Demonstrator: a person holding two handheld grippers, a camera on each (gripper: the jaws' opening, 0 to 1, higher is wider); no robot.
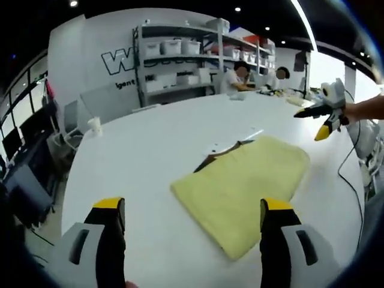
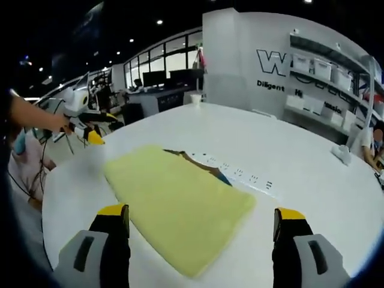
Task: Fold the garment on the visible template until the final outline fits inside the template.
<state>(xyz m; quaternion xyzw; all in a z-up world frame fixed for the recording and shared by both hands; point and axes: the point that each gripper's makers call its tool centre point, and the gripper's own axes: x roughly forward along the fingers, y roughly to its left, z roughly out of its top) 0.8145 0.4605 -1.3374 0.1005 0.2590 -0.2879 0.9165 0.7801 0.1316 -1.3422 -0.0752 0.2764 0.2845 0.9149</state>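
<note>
Closest in the left gripper view, the left hand-held gripper [image 1: 193, 219] hovers with its yellow-tipped jaws spread wide apart and nothing between them, just short of the near corner of the yellow garment [image 1: 243, 191]. The right hand-held gripper [image 2: 201, 227], seen in its own view, is likewise spread wide and empty above the garment's near edge [image 2: 180, 201]. The garment lies flat on the white bench [image 1: 138, 156] as a folded, roughly rectangular pad of soft yellow cloth. Under its far edge a dark strip of the template [image 2: 198, 162] pokes out, with a narrow white band marked with small dashes running beside it; how much of the template the garment covers cannot be told. The bench is a wide, glossy white surface with a rounded rim. Beyond the garment, near the bench's far edge, stands a small white cup [image 1: 94, 125]. In the left gripper view the other gripper comes in to the right of the garment, held by a bare forearm above the bench edge. Further back from the garment rises a white shelving rack [image 1: 180, 57] loaded with pale storage bins, against a white wall with large dark lettering [image 2: 273, 63]. People sit at the bench's far end beside the rack. In the right gripper view, farther behind the garment, dark desks with monitors [image 2: 153, 78] stand before tall windows under a black ceiling dotted with small lights.
</note>
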